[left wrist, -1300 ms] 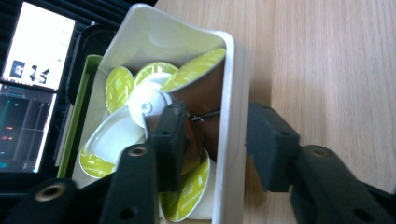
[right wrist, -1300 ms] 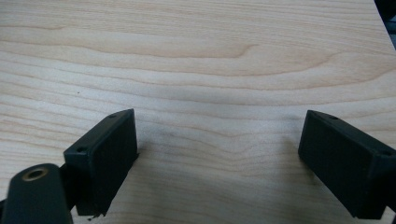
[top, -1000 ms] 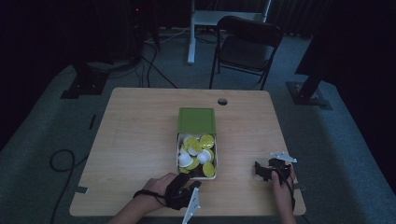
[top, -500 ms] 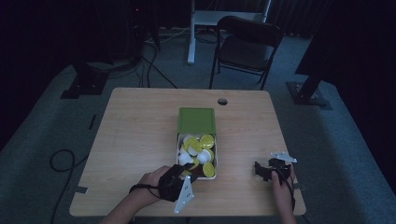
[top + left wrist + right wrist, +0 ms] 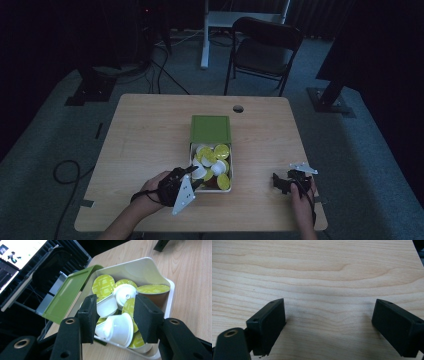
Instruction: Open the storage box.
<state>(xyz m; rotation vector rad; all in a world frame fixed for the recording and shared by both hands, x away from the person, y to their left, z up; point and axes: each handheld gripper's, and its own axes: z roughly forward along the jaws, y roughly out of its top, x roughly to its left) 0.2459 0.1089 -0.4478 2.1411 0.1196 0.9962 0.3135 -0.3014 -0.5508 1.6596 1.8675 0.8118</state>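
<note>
A white coffee capsule [image 5: 117, 328] lies tilted on its side, gripped between the black jaws of the left tool [image 5: 113, 313], just above the near end of the white box [image 5: 150, 267]. The box sits mid-table, holding more yellow-green-lidded and white capsules [image 5: 103, 285].

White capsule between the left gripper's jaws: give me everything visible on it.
The white capsule is a small glossy plastic cup, tapered, with a flat rimmed end. It lies on its side, tilted, between the left gripper pads; the left pad seems to touch it, the right pad's contact is unclear. It sits above the near edge of the white box, over yellow-green foil-lidded capsules. Whether it rests on them cannot be told.
</note>
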